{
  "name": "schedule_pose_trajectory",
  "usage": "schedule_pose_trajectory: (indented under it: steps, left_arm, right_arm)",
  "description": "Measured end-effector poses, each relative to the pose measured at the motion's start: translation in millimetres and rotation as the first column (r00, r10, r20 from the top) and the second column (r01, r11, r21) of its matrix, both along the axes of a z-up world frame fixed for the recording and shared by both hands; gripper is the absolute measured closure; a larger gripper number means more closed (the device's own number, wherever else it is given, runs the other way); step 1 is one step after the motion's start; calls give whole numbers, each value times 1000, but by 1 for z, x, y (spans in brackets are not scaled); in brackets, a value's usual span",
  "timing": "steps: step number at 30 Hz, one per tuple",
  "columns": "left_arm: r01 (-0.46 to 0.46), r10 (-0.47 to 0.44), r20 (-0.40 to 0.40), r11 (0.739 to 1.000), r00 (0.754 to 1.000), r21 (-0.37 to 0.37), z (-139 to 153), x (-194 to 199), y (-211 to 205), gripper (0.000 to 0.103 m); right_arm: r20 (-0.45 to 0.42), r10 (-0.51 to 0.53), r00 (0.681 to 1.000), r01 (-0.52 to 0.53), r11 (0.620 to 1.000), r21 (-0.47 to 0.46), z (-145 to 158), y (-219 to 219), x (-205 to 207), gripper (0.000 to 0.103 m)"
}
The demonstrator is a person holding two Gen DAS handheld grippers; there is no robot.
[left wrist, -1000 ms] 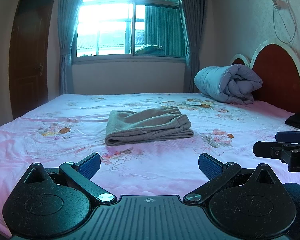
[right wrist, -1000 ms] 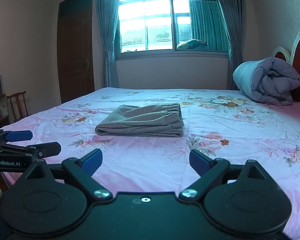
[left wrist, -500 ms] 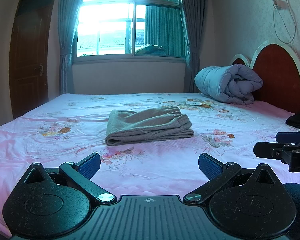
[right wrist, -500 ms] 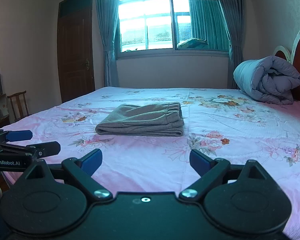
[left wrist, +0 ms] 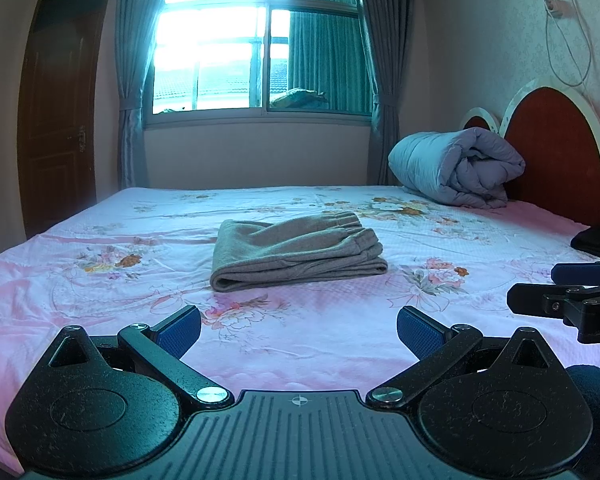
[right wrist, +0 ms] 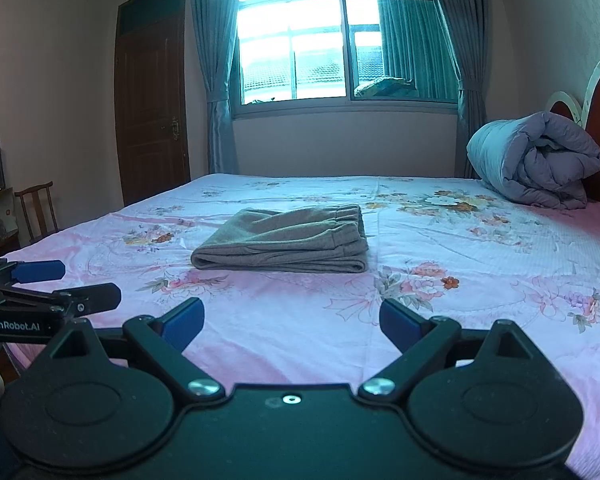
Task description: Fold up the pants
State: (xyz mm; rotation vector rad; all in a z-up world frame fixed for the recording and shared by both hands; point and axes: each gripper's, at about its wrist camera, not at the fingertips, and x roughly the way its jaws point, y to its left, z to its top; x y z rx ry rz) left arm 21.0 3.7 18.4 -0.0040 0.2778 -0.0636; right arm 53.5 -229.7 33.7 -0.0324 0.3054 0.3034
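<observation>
Both grippers are hovering over the near edge of the bed (left wrist: 100, 312). Left gripper (left wrist: 299, 330): I am holding it with blue pads spread wide, gripping nothing. Right gripper (right wrist: 292, 320): I am keeping it likewise released and empty. Gray pants (left wrist: 296, 254) are lying folded in a compact stack on the floral sheet, mid-bed, well apart from both grippers. A rolled duvet (left wrist: 456, 168) is resting against the headboard (left wrist: 556, 152).

2 matte black grippers are showing blue pads (left wrist: 179, 329) on their fingers, silver screws (right wrist: 203, 388) at the pivots, and white "GenRobot.AI" lettering (right wrist: 13, 325) along one side.
</observation>
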Motion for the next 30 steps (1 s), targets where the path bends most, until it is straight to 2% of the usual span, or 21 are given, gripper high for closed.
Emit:
schedule_pose_trajectory:
  steps: [22, 30]
  left_arm:
    - [-10, 10, 3, 1000, 1000, -1, -1, 0, 2, 0]
    - [-24, 24, 34, 1000, 999, 7, 0, -5, 3, 0]
  right_arm:
    - [-3, 0, 1000, 0, 1000, 2, 1, -2, -1, 14]
    - [-6, 0, 1000, 0, 1000, 3, 1, -2, 0, 14]
